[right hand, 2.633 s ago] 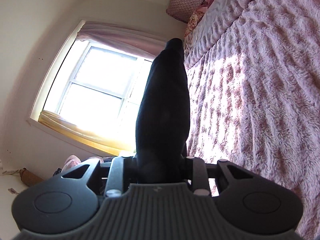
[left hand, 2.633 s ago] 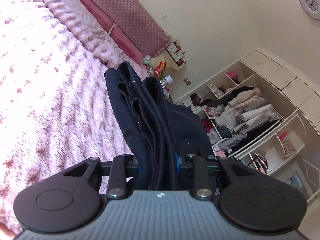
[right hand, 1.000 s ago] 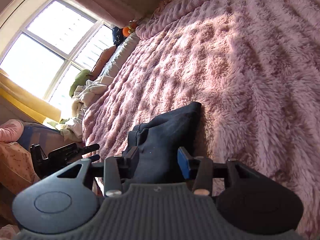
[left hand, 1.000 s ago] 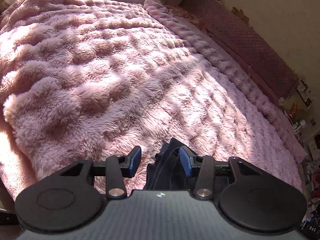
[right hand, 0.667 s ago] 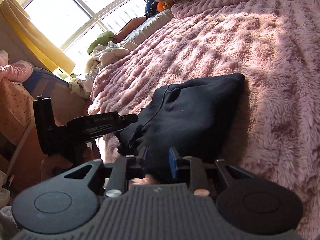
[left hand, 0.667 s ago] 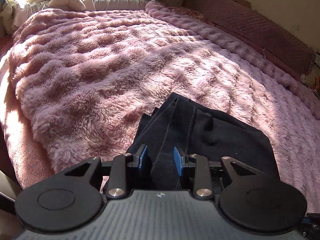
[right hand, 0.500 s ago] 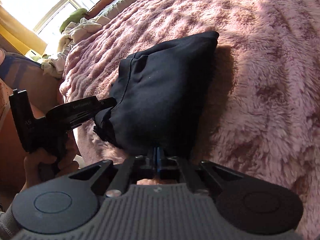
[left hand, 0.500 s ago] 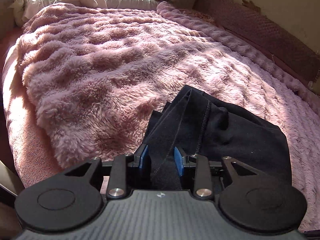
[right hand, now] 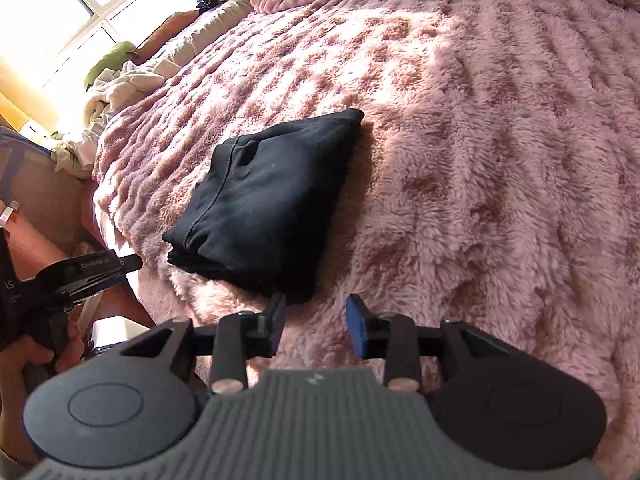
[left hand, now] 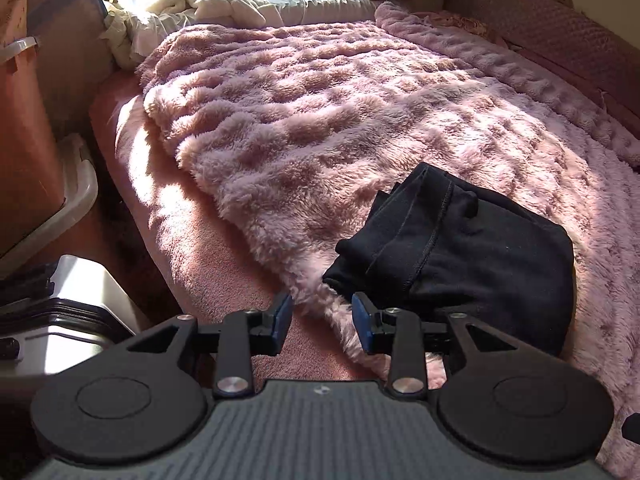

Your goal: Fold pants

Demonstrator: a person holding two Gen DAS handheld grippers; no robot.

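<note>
Left gripper (left hand: 322, 322): jaws spread wide, holding nothing, hovering at the bed edge just short of the pants. Black pants (right hand: 264, 200): folded into a compact stack, lying on the pink fluffy blanket (right hand: 500, 128) near its edge. Right gripper (right hand: 315, 325): jaws wide apart, empty, just beside the stack's near corner.

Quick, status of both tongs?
Left tongs: open, empty, beside the folded black pants.
Right tongs: open, empty.
</note>
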